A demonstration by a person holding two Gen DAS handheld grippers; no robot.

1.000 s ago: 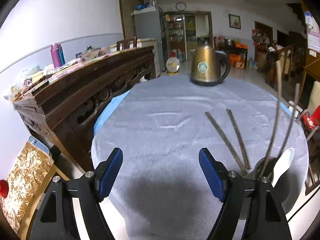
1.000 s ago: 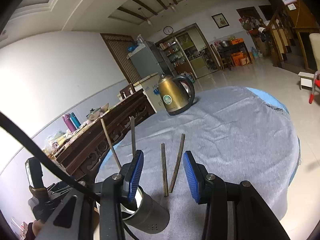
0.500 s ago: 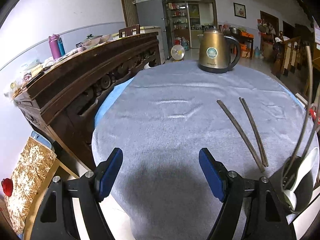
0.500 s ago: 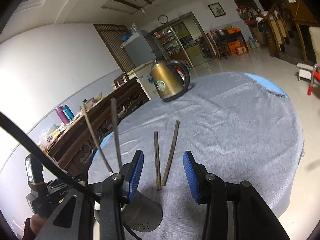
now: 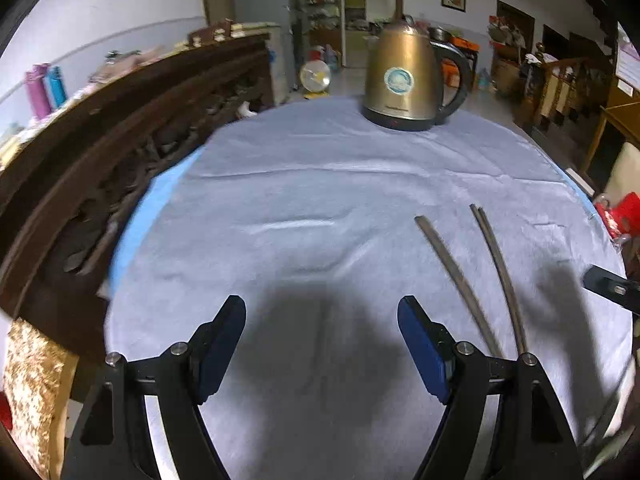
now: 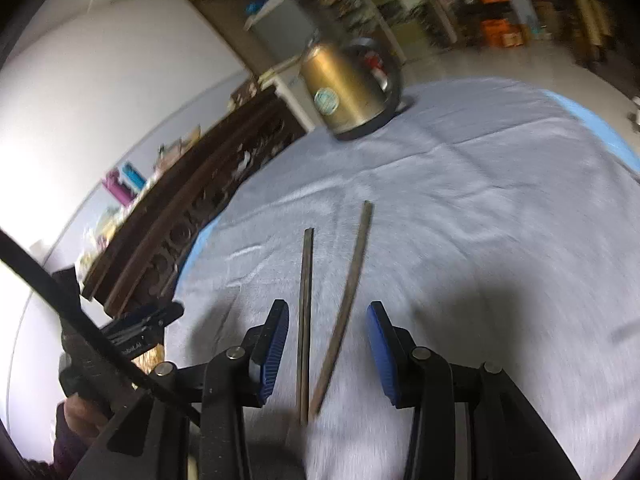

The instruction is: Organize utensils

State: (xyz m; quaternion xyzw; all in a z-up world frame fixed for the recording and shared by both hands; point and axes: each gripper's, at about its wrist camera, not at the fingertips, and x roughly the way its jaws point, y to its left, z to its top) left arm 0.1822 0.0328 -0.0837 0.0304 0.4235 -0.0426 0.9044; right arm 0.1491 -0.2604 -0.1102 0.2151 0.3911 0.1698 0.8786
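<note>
Two dark chopsticks lie on the grey tablecloth. In the right wrist view the left chopstick (image 6: 306,304) and the right chopstick (image 6: 347,300) run between the fingers of my right gripper (image 6: 328,340), which is open and hovers just above them. In the left wrist view the same chopsticks (image 5: 460,280) lie to the right of my left gripper (image 5: 320,336), which is open and empty over bare cloth. The metal utensil holder is out of view now.
A gold electric kettle (image 5: 406,76) stands at the far side of the round table (image 5: 320,184). A dark carved wooden cabinet (image 5: 100,140) runs along the left. The other gripper's black body (image 5: 612,286) shows at the right edge.
Both grippers have tilted down and moved forward. The utensil holder with its chopsticks and spoon has left both views. My right gripper now straddles the two lying chopsticks.
</note>
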